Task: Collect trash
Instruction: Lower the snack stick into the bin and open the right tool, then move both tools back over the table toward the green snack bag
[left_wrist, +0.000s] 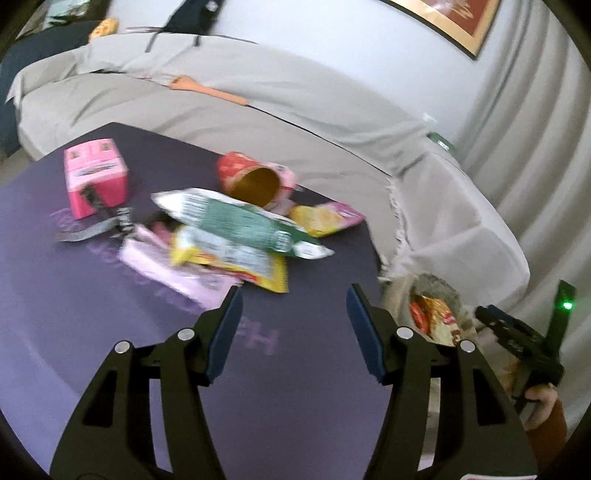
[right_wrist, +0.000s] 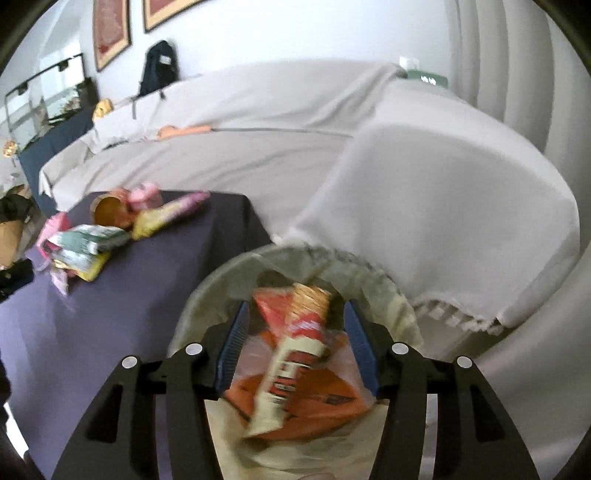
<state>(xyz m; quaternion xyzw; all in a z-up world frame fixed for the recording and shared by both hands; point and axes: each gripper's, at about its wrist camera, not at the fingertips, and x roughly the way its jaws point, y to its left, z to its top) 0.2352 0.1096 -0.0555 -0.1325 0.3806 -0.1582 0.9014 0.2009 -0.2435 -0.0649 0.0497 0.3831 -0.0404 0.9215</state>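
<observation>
Trash lies on a dark purple table (left_wrist: 92, 295): a green-and-white snack bag (left_wrist: 240, 221), a yellow bag (left_wrist: 236, 266), a pink packet (left_wrist: 173, 266), a tipped red cup (left_wrist: 251, 177), a pink carton (left_wrist: 94, 177) and a yellow-pink wrapper (left_wrist: 325, 218). My left gripper (left_wrist: 293, 306) is open and empty above the table, short of the pile. My right gripper (right_wrist: 297, 325) is open over a lined trash bin (right_wrist: 221, 273) beside the table. A blurred red-and-cream wrapper (right_wrist: 295, 354) is between its fingers, over an orange wrapper (right_wrist: 314, 402) in the bin.
A sofa under a grey sheet (left_wrist: 258, 103) curves behind the table, with its arm (right_wrist: 461, 206) next to the bin. A dark backpack (right_wrist: 159, 66) leans at the sofa back. Curtains (left_wrist: 535, 129) hang at right. A black strap (left_wrist: 99, 218) lies by the carton.
</observation>
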